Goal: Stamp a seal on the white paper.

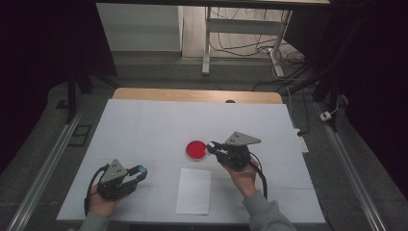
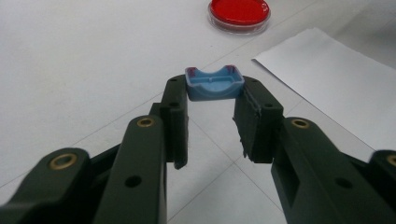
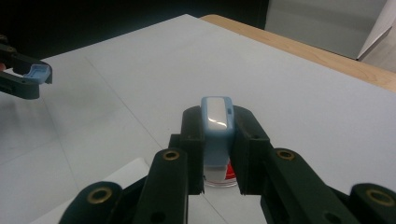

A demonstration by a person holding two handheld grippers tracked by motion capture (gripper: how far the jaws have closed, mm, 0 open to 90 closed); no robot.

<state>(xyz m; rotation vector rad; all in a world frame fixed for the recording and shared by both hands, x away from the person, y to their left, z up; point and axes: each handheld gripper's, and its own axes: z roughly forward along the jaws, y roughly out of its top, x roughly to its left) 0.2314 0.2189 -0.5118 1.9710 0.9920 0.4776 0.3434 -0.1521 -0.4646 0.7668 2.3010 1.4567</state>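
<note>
- Blue cap (image 2: pixel 214 84) sits pinched between the tips of the left claw (image 2: pixel 212 100), at centre of the left gripper view; open side faces up, reddish marks on its two upper corners.
- Left claw: clenched on the blue cap, jaws still fairly wide because the cap spans the gap. In the high view it is at lower left (image 1: pixel 139 172), held by the person's left hand (image 1: pixel 102 200) over the white bench (image 1: pixel 144 125).
- Blue-and-white piece (image 3: pixel 216 128) stands upright between the jaws of the right claw (image 3: pixel 217 140), centre of the right gripper view; white glossy face on top, blue body below.
- Right claw: clenched on the blue-and-white piece, jaws close together. High view puts it at centre right (image 1: pixel 211 147), tip just beside the red dish (image 1: pixel 196 149).
- Red dish: round, clear rim, red fill; lies on the bench near frame centre in the high view, top of frame in the left gripper view (image 2: pixel 239 13), partly hidden under the right claw in the right gripper view.
- White paper sheet (image 1: pixel 193 190) lies flat on the bench just below the red dish, between the two hands.
- Claws are well apart from each other.
</note>
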